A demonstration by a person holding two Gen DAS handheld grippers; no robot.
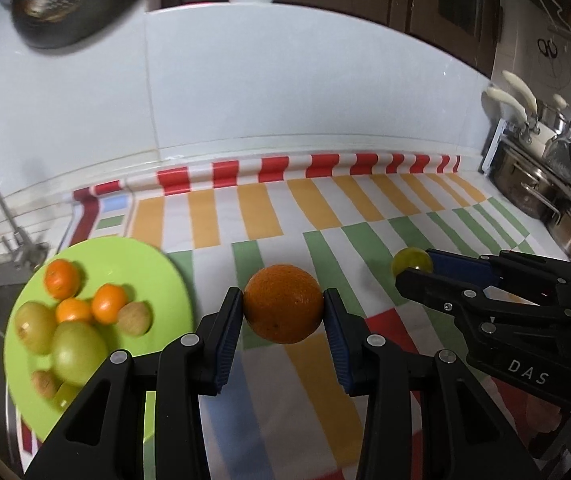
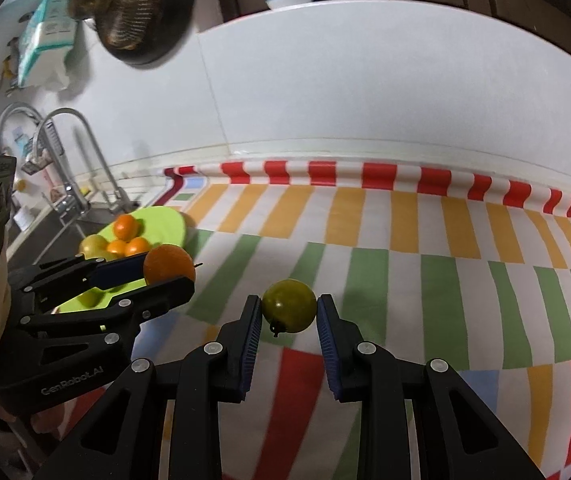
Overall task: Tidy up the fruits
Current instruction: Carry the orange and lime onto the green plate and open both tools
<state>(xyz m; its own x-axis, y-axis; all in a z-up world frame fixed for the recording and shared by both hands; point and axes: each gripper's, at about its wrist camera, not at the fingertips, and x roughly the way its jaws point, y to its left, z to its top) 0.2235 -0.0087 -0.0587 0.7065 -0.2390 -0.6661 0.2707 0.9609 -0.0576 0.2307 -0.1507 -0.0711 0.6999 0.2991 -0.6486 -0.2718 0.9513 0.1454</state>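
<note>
Worktop [image 1: 481, 190] runs along a white tiled wall, covered by a striped cloth [image 1: 269, 208] with red, orange, green and white blocks; the cloth's red-striped far edge turns up against the wall. A lime green plate [image 1: 133, 256] sits on the cloth at its left end, near the sink, loaded with small oranges, green fruits and brownish ones. Steel pots [image 1: 525, 184] stand at the right end.

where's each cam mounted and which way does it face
Left wrist view: sits on the left tool, looking along its fingers at the orange it grips, toward the tiled wall; green plate at left, right tool at right.
Right wrist view: sits on the right tool, looking at the green fruit it grips; left tool at left.
Shared: both fruits, plate, striped cloth.
</note>
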